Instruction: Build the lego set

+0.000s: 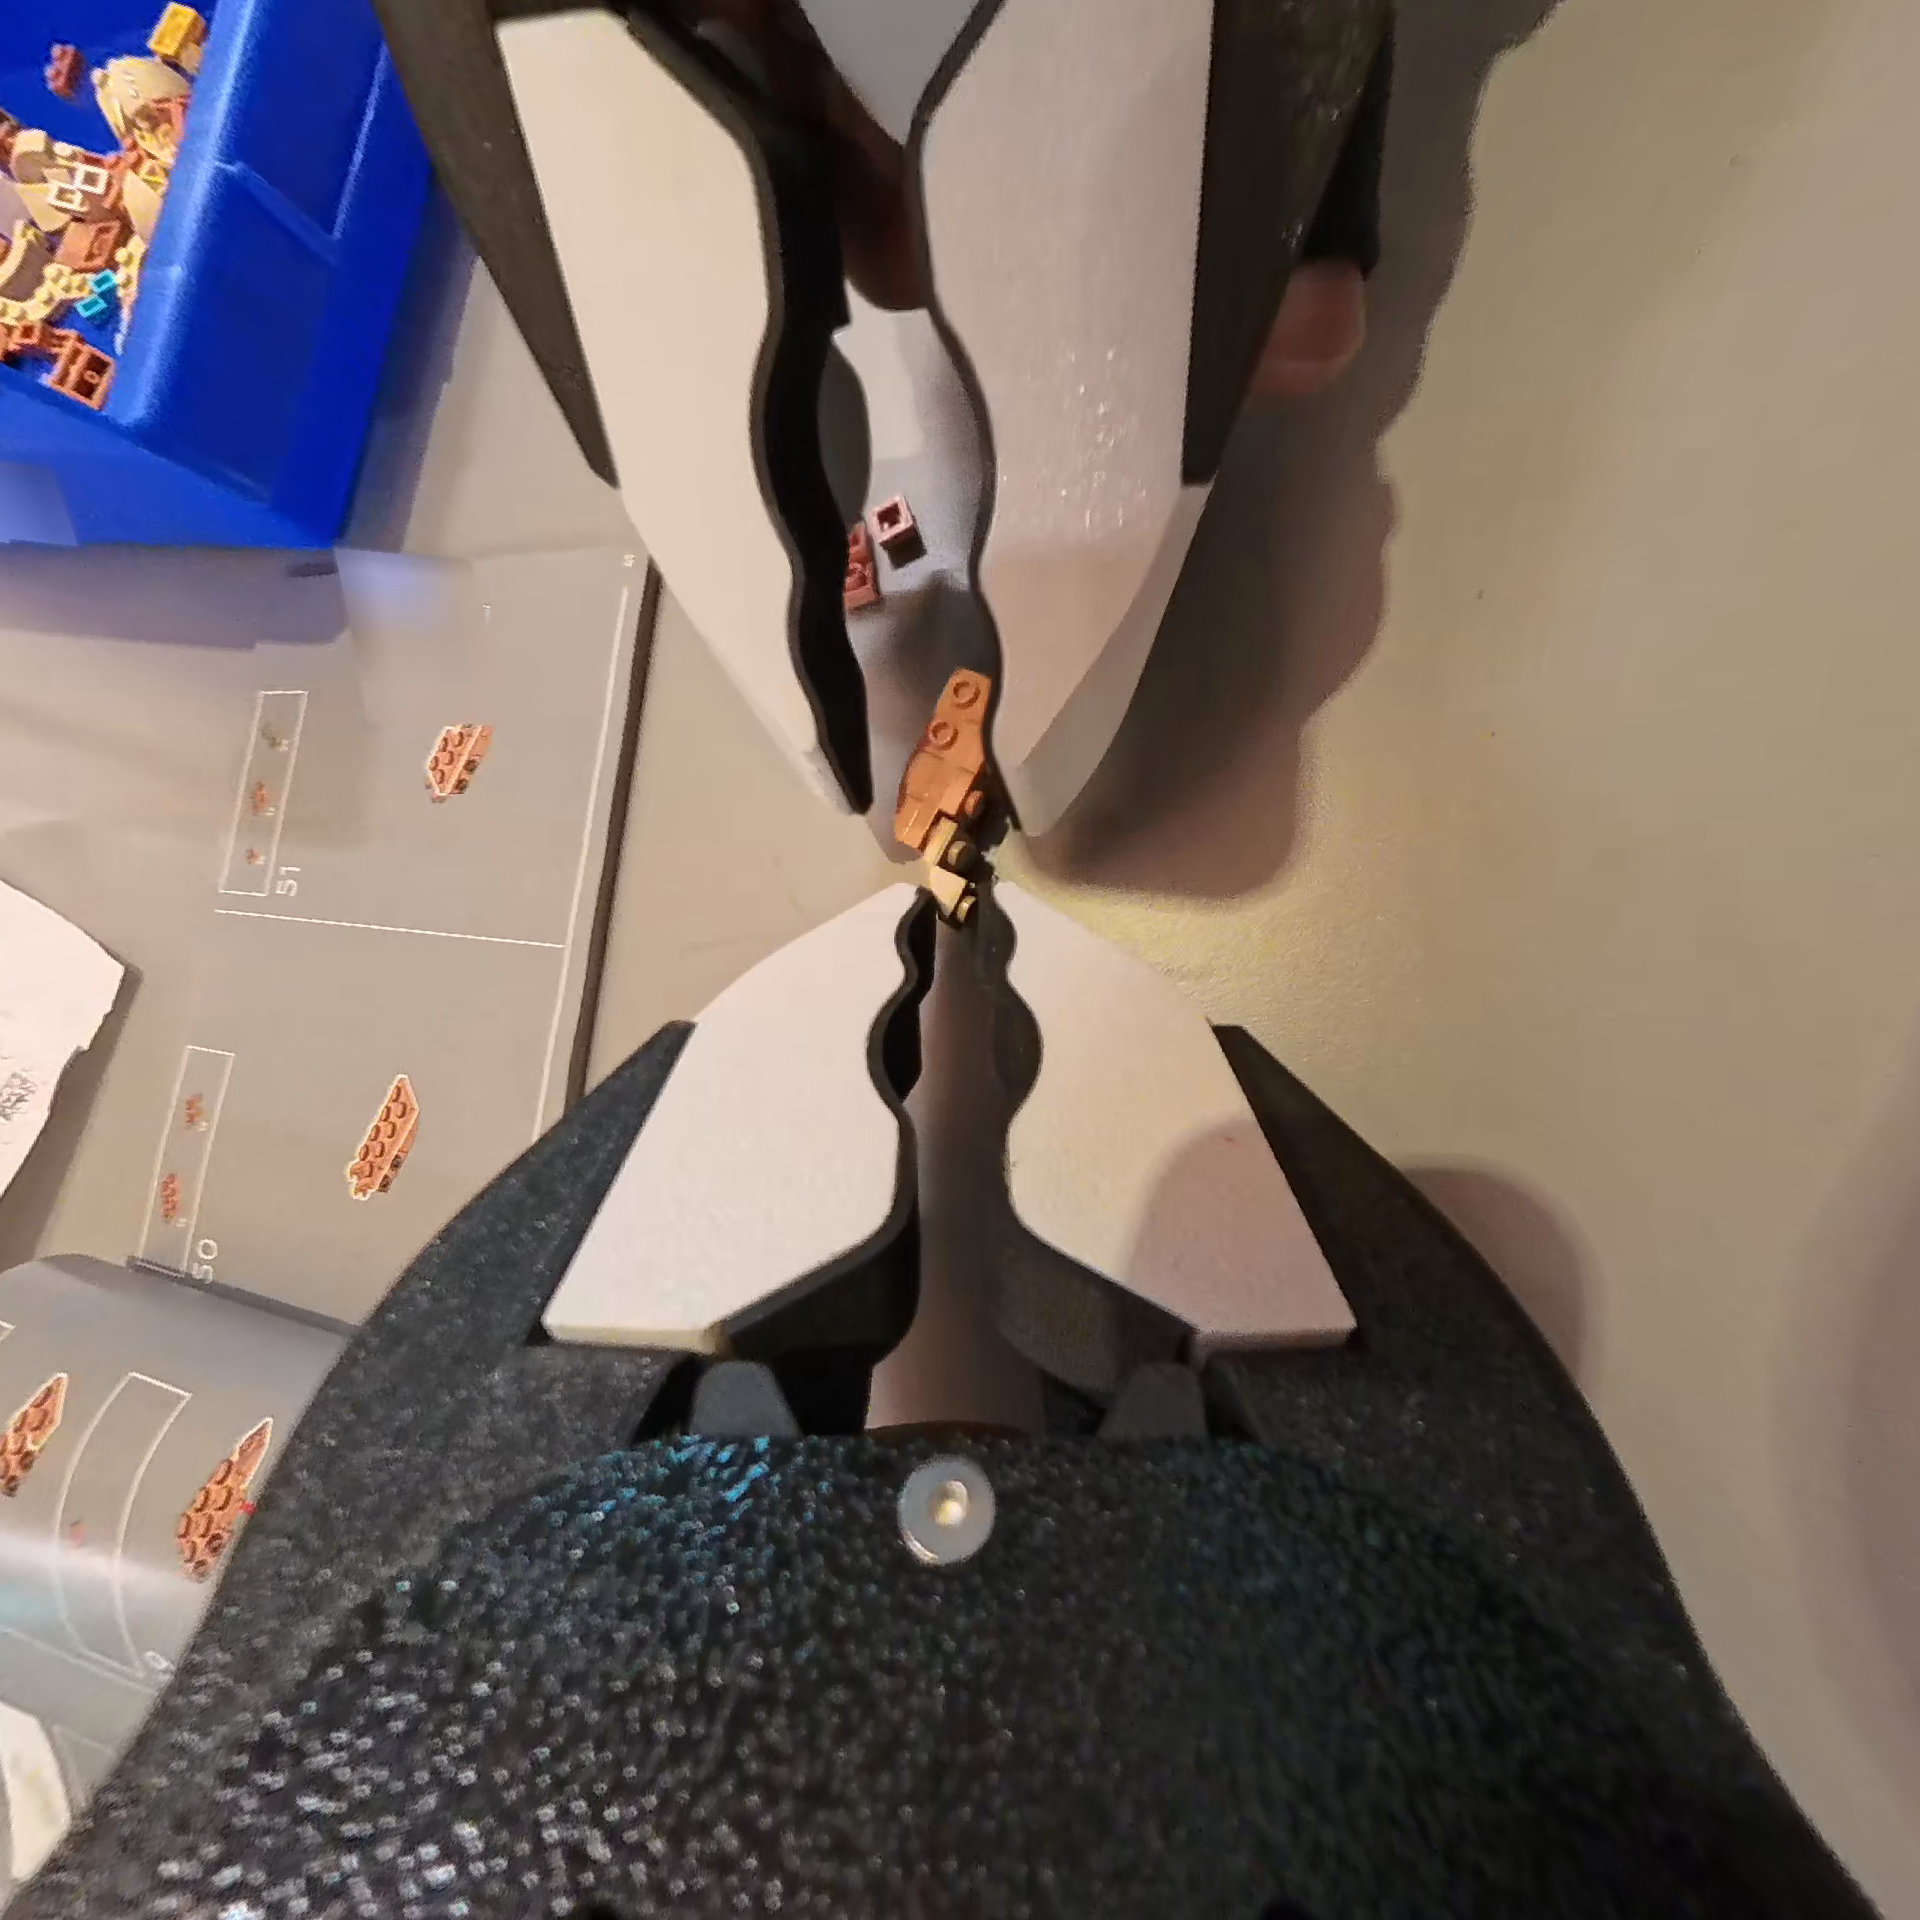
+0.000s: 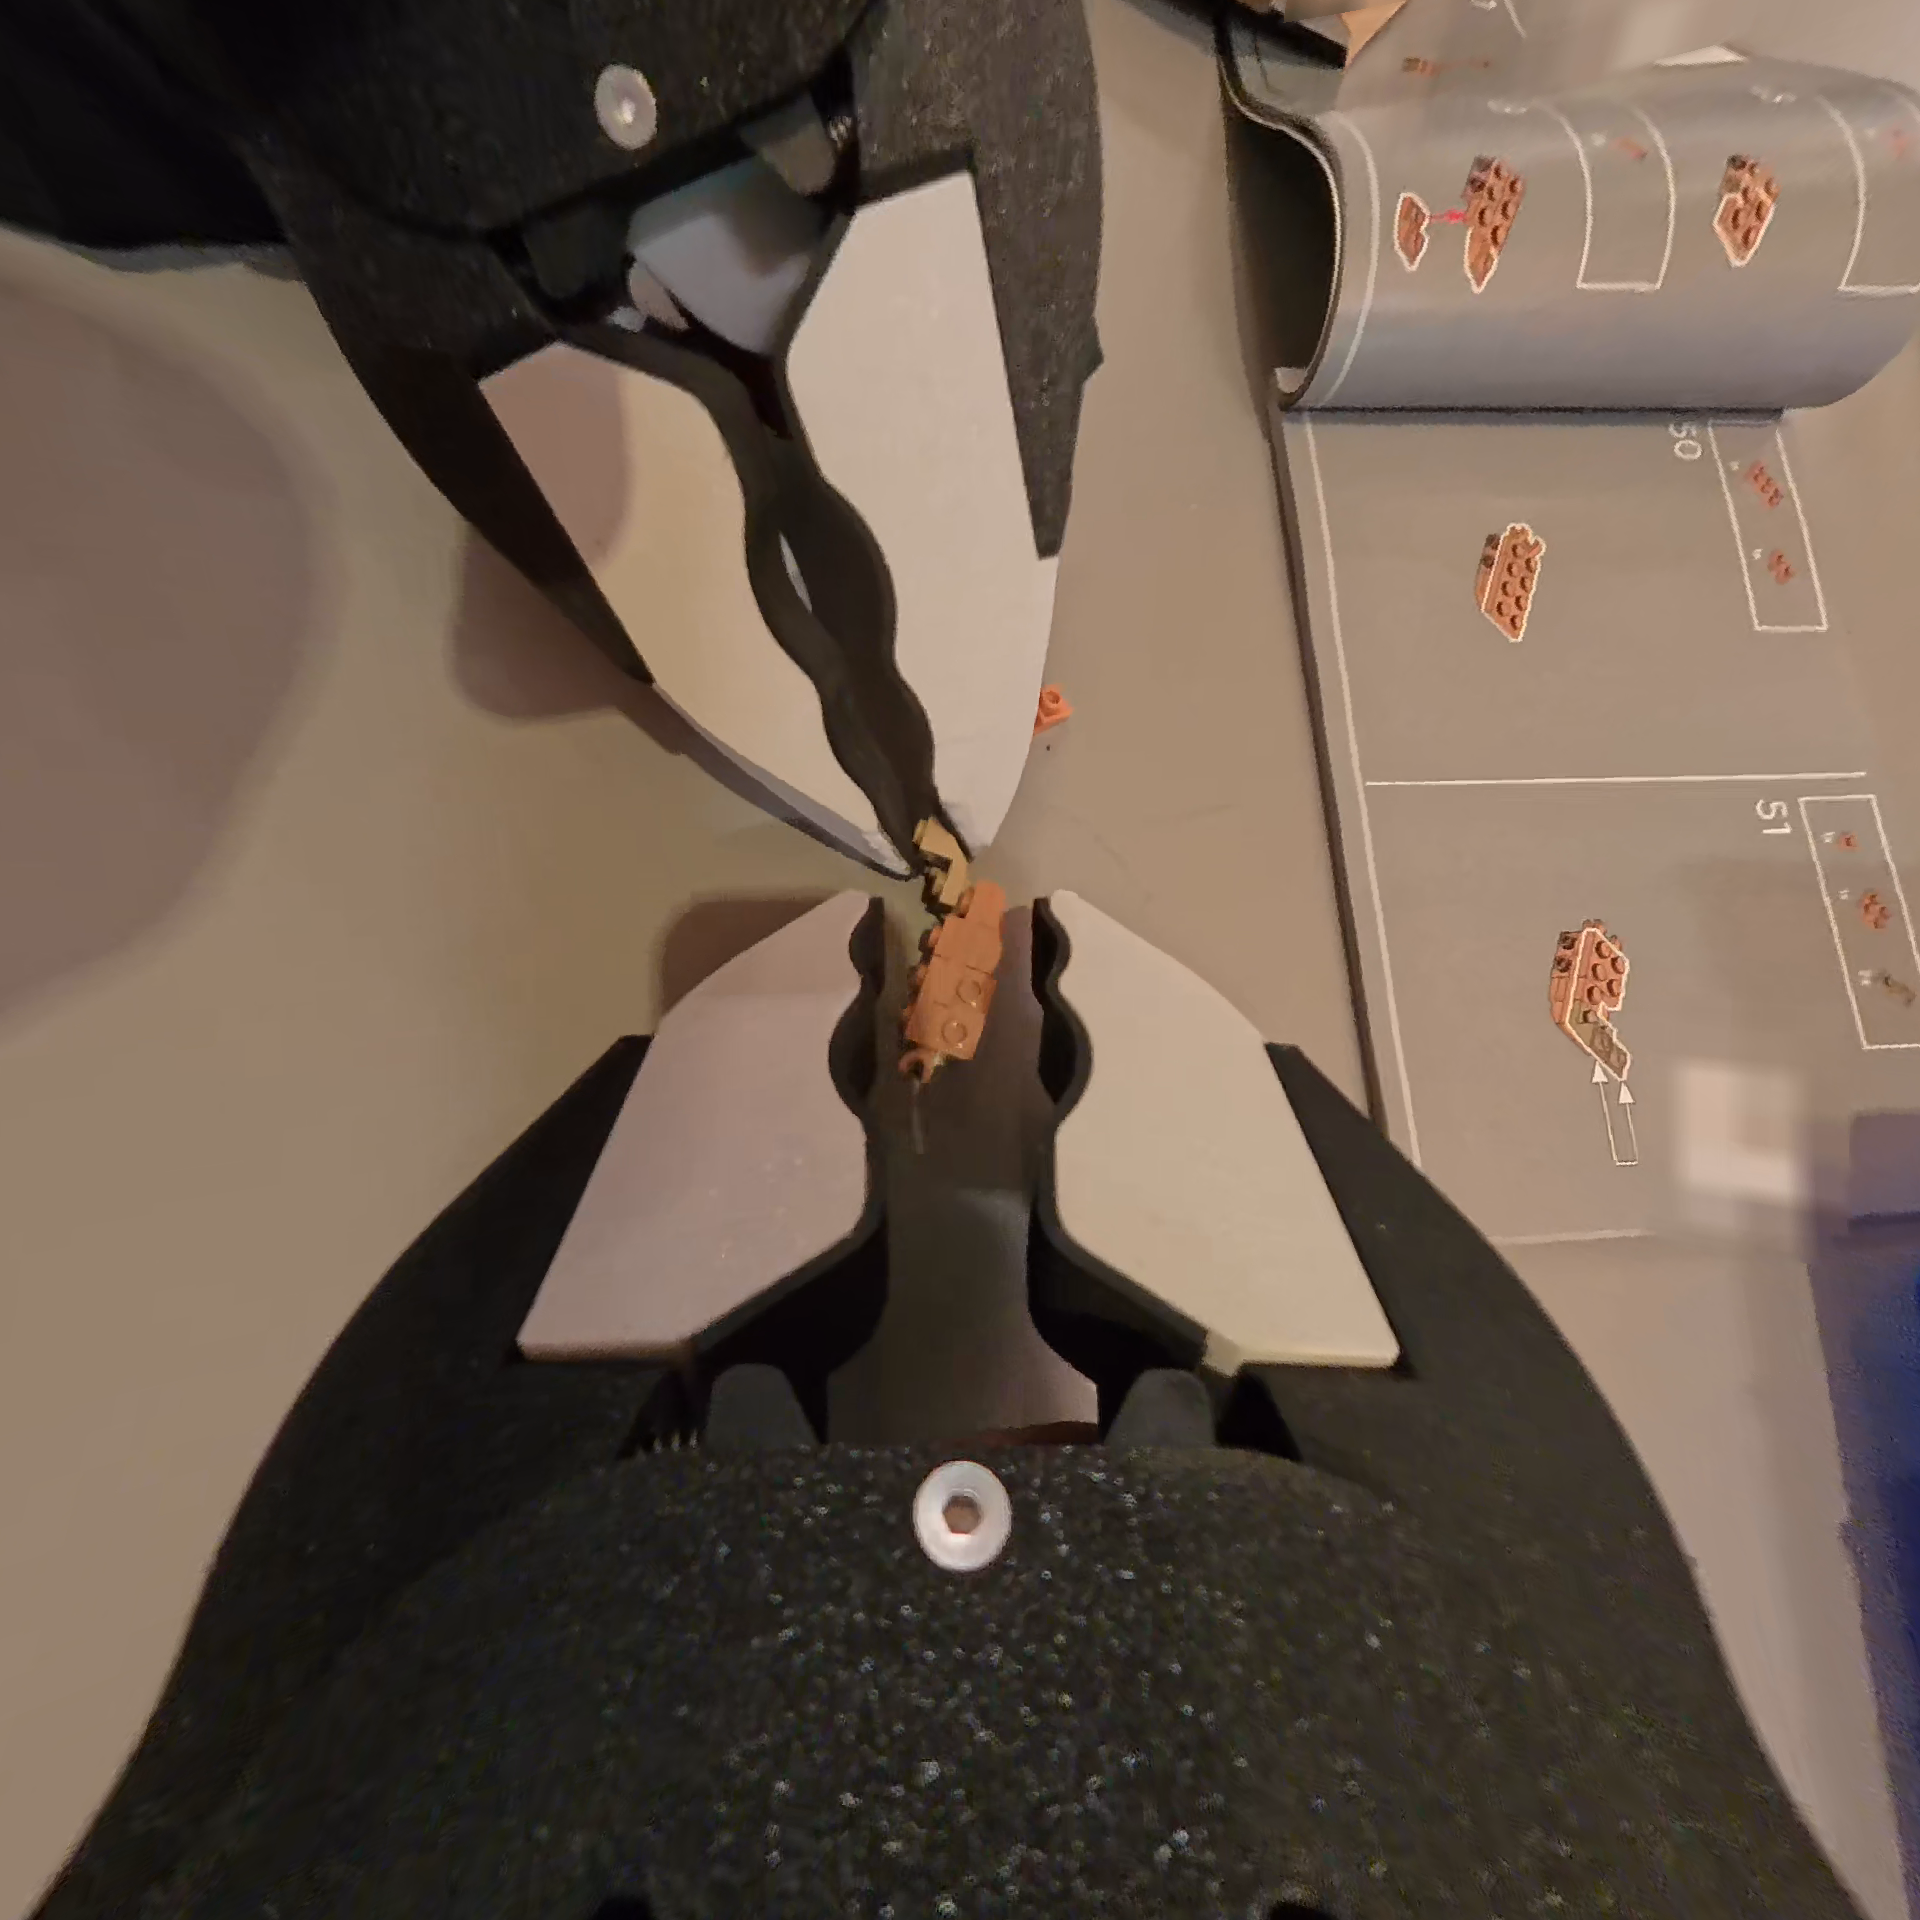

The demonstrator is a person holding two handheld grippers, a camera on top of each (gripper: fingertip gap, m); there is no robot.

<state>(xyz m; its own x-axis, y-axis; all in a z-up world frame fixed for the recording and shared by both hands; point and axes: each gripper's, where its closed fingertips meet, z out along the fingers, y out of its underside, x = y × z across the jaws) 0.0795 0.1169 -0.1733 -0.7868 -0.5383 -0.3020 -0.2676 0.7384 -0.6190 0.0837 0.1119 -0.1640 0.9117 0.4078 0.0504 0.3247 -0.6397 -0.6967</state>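
A small assembly of studded plastic building bricks [image 2: 954,982], orange-brown for most of its length with a short tan stepped piece [image 2: 940,854] at one end, hangs in the air above the pale worktop [image 1: 1558,727], bridging the tips of both tools. The left tool [image 1: 958,906] is drawn narrow, its tips pinched on the tan end. The right tool [image 2: 958,935] stands wider: the orange-brown part lies between its fingers [image 2: 769,1029], with a visible gap on the side toward the booklet, while contact on the other side cannot be made out.

Past the right tool's tips, a single small orange brick [image 2: 1054,710] lies on the worktop. Behind the right tool, seen between its fingers from the left wrist view, two small reddish-brown pieces [image 1: 878,540] rest on the worktop. Beside both tools lies an open grey instruction booklet [image 2: 1558,675] with printed brick diagrams, one page curled over. Farther off stands a blue plastic bin [image 1: 260,312] of loose tan and brown bricks.
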